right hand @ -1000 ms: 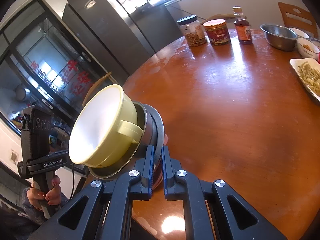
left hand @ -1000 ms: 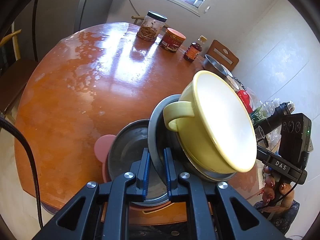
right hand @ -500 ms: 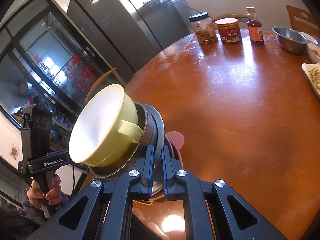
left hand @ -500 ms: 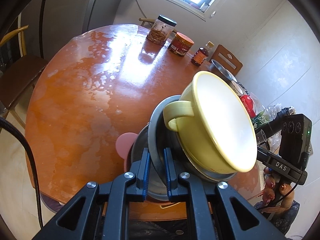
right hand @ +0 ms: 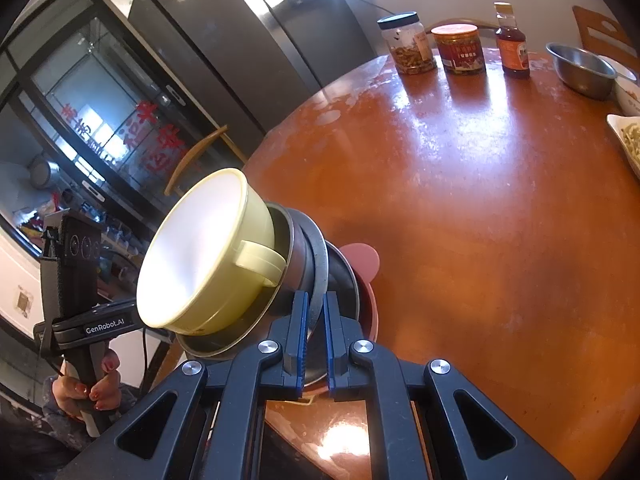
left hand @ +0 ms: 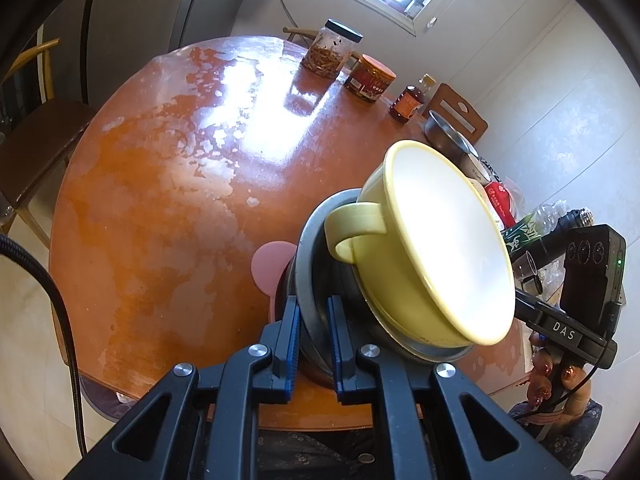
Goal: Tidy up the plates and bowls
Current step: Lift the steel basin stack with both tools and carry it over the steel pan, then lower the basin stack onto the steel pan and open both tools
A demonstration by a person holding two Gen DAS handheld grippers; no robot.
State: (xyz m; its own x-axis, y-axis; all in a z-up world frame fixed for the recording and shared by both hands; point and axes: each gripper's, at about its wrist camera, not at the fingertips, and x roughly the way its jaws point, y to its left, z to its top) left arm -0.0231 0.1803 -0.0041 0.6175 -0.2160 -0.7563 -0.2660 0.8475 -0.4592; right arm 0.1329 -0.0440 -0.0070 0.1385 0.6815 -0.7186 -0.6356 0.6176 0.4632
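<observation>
I'm clamping the metal plate [left hand: 310, 280] rim with both the left gripper [left hand: 314, 344] and the right gripper [right hand: 314, 340]. The yellow bowl [left hand: 436, 248] is riding stacked on it, tilted, over the table [left hand: 168, 208]'s near edge.

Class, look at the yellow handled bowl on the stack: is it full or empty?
Empty: the yellow handled bowl shows only a bare, pale inside in both views.
</observation>
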